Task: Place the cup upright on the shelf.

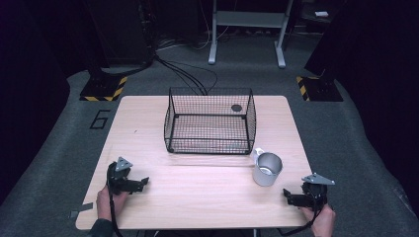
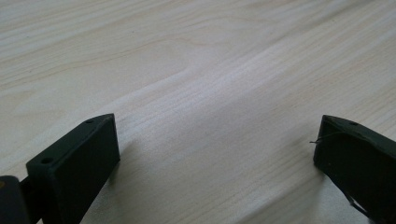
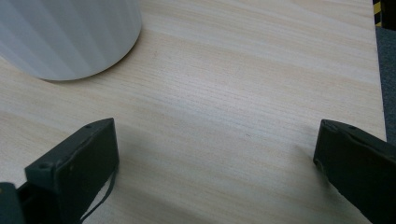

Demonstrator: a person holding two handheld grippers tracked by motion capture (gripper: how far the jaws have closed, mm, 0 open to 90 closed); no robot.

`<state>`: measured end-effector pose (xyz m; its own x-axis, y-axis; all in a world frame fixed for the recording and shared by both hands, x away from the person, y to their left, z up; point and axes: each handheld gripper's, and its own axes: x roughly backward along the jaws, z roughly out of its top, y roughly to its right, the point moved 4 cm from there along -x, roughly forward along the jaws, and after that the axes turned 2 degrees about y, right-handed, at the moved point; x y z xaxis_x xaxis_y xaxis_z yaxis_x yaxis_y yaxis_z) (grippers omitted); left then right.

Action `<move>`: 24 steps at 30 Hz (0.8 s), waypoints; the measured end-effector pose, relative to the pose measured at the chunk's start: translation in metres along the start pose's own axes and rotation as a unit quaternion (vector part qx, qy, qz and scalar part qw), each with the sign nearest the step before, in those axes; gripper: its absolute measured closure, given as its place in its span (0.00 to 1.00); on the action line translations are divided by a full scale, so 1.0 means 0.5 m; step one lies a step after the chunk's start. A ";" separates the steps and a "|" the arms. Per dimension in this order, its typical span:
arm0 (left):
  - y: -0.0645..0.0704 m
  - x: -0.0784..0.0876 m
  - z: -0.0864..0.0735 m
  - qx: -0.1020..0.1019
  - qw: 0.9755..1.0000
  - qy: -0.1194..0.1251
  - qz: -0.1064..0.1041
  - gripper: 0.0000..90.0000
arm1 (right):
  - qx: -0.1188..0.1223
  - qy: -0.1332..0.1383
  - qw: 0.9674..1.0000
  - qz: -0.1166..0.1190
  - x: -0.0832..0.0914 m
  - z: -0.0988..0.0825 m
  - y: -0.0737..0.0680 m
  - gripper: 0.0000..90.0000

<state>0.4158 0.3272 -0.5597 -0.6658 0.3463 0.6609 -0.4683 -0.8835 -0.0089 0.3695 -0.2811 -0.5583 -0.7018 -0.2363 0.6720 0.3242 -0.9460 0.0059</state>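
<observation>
The right gripper (image 3: 217,140) has its jaws spread wide over bare wood, nothing between them. In the right gripper view the cup (image 3: 70,32) stands ahead of the left-hand jaw, apart from it, its pale ribbed wall meeting the table (image 3: 243,79). In the high view this gripper (image 1: 289,197) rests low at the near right corner of the table (image 1: 197,197), held in a hand (image 1: 323,219), with its jaws pointing left toward the middle of the near edge.

The left gripper (image 2: 217,140) also has its jaws spread wide, with only wood grain between and ahead of them. In the high view it (image 1: 143,181) sits near the near left corner, held in a hand (image 1: 104,202), jaws pointing right.

The cup (image 1: 267,169) stands upright on the right half of the table, its long axis vertical and its open mouth facing up. Its handle sticks out toward the far left, toward the basket (image 1: 210,121). The cup is near the right gripper, just beyond and left of it, and well apart from the left one.

The wire basket stands at the middle of the far half, open side up, its near right corner just beside the cup's handle; whether they touch I cannot tell.
</observation>
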 end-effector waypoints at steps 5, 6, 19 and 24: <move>0.000 0.001 0.000 0.000 1.000 -0.004 0.000 0.00 | -0.005 -0.001 1.000 -0.003 0.001 0.000 -0.002 0.00; 0.000 0.001 0.000 0.001 1.000 -0.005 -0.001 0.00 | -0.002 0.004 1.000 -0.006 0.001 0.000 -0.002 0.00; 0.000 0.001 0.000 0.001 1.000 -0.004 0.000 0.00 | -0.011 0.024 1.000 0.002 0.024 0.021 -0.017 0.00; 0.000 0.001 0.000 0.001 1.000 -0.004 0.000 0.00 | -0.006 0.034 0.999 0.013 0.046 0.045 -0.036 0.00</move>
<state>0.4156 0.3274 -0.5594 -0.6618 0.3436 0.6663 -0.4663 -0.8846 -0.0071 0.3619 -0.2643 -0.5262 -0.7352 -0.2754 0.6193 0.3357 -0.9417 -0.0203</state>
